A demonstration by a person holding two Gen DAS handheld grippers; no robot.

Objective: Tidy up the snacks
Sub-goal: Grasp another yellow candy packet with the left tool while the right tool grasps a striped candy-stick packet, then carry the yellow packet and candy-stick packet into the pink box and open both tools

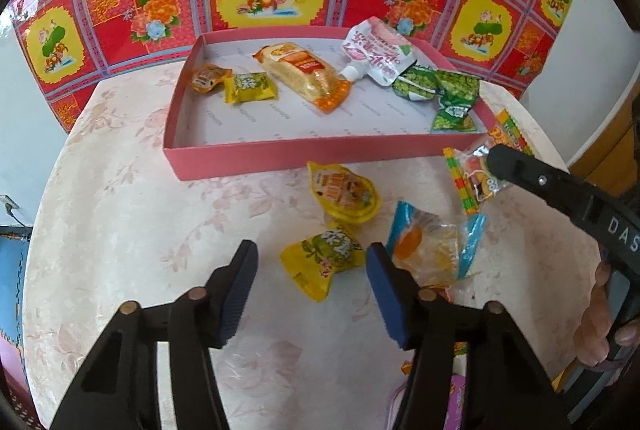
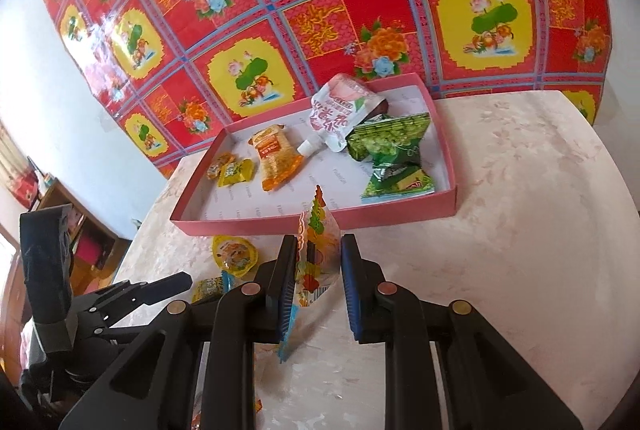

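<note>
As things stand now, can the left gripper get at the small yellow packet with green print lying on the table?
Probably yes. The left gripper is open, and the small yellow packet lies just ahead of its fingers with nothing over it. The clear blue-edged packet touches the right finger, so it may get nudged.

Your pink tray [image 1: 280, 157] holding assorted snack packets, yellow packet [image 1: 324, 262], jelly cup [image 1: 344, 193], clear-wrapped pastry [image 1: 432, 250] loose on table [image 1: 120, 213]

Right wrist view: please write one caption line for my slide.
Right gripper shut on a clear snack packet before the pink tray holding sorted snacks; left gripper approaches loose packets.
</note>
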